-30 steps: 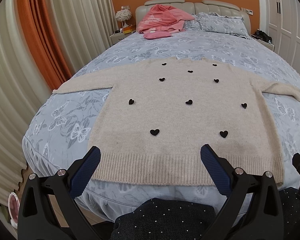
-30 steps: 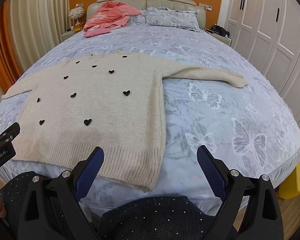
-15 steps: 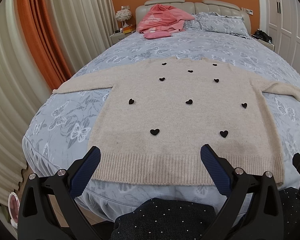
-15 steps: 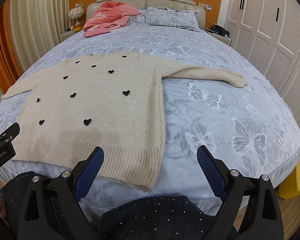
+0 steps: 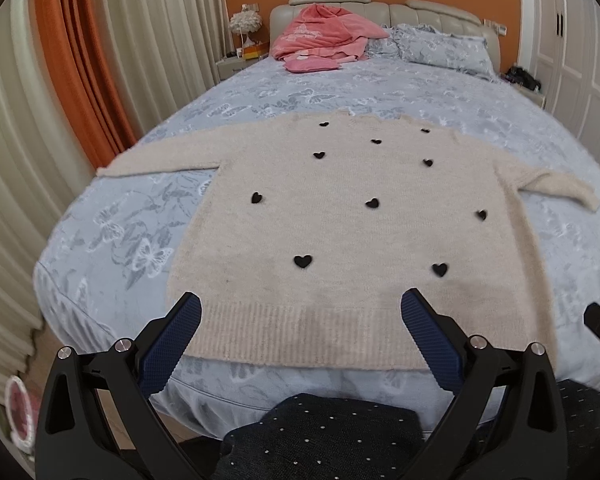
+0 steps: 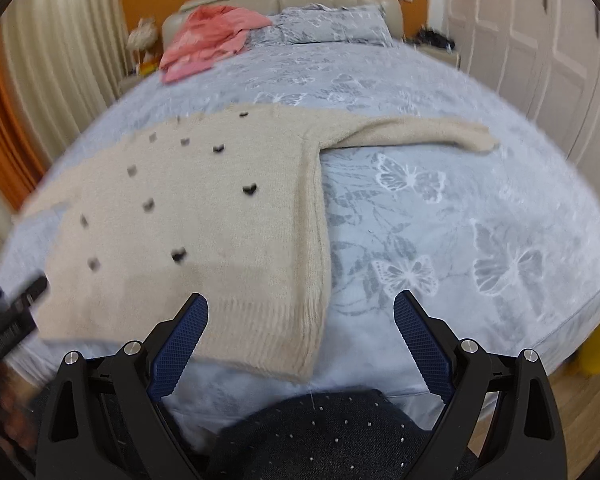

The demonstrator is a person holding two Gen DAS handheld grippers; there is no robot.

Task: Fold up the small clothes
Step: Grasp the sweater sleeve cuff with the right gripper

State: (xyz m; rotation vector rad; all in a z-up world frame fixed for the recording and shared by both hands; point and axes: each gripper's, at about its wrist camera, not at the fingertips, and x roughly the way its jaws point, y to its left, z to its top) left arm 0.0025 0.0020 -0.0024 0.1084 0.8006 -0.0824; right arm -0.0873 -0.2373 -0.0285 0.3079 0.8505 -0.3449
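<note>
A beige knit sweater (image 5: 352, 232) with small black hearts lies flat and face up on the bed, both sleeves spread out sideways, its ribbed hem at the near edge. It also shows in the right wrist view (image 6: 204, 232), blurred. My left gripper (image 5: 300, 312) is open and empty, hovering just above the hem near the sweater's middle. My right gripper (image 6: 300, 312) is open and empty, above the hem's right corner and the side seam. The right sleeve (image 6: 416, 134) stretches away to the right.
The bed (image 5: 112, 232) has a grey-blue butterfly cover. Pink clothes (image 5: 320, 36) and pillows (image 5: 440, 46) lie by the headboard. Curtains (image 5: 40, 120) hang on the left, white wardrobe doors (image 6: 540, 60) on the right. My dotted dark trousers (image 5: 320, 436) are below the grippers.
The right gripper has swung with motion blur, moving forward and tilting, so the sweater's right side sits more central in its view. The left gripper has edged slightly closer to the hem. Both stay open.
</note>
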